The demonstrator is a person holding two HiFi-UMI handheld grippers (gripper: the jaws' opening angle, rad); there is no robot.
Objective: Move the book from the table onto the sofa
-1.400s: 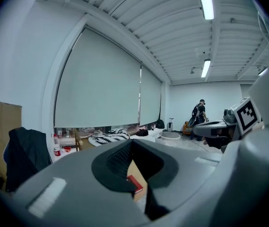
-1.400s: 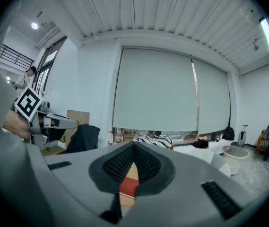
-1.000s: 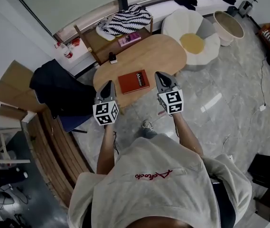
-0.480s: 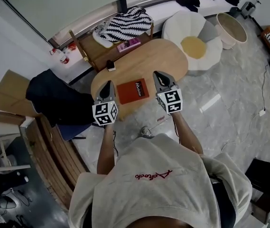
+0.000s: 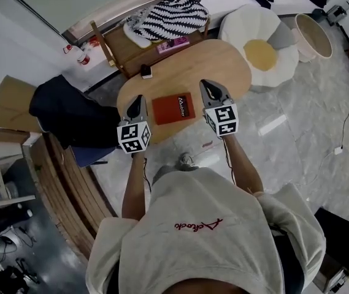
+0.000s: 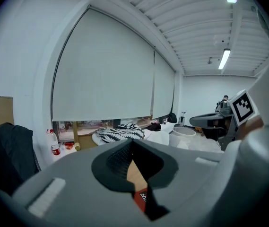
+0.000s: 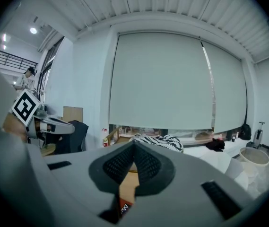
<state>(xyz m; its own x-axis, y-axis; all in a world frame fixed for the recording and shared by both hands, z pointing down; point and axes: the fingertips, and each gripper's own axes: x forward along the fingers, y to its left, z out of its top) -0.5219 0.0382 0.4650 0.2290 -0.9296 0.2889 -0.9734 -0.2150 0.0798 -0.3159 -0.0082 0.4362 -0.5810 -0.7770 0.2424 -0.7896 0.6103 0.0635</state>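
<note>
A red book [image 5: 174,108] with white print lies flat on the oval wooden table [image 5: 223,66], near its front edge. My left gripper [image 5: 137,99] is shut and empty, just left of the book over the table's front left rim. At the book's right side my right gripper [image 5: 205,85] is also shut, with nothing held. Neither touches the book. A sliver of the red book [image 6: 141,200] shows through the left gripper's [image 6: 133,144] shut jaws, and the book [image 7: 123,207] likewise under the right gripper [image 7: 134,151]. No sofa is plainly identifiable.
A small dark object [image 5: 145,73] sits on the table's far left. Behind stands a wooden chair [image 5: 138,41] with a zebra-striped cloth [image 5: 165,17] and a pink book [image 5: 173,42]. A daisy-shaped cushion seat [image 5: 260,55] and a round basket [image 5: 314,37] are at right; a dark jacket [image 5: 70,112] at left.
Both grippers have moved forward toward the table and now flank the book; they stayed shut. The book has not moved on the table.
</note>
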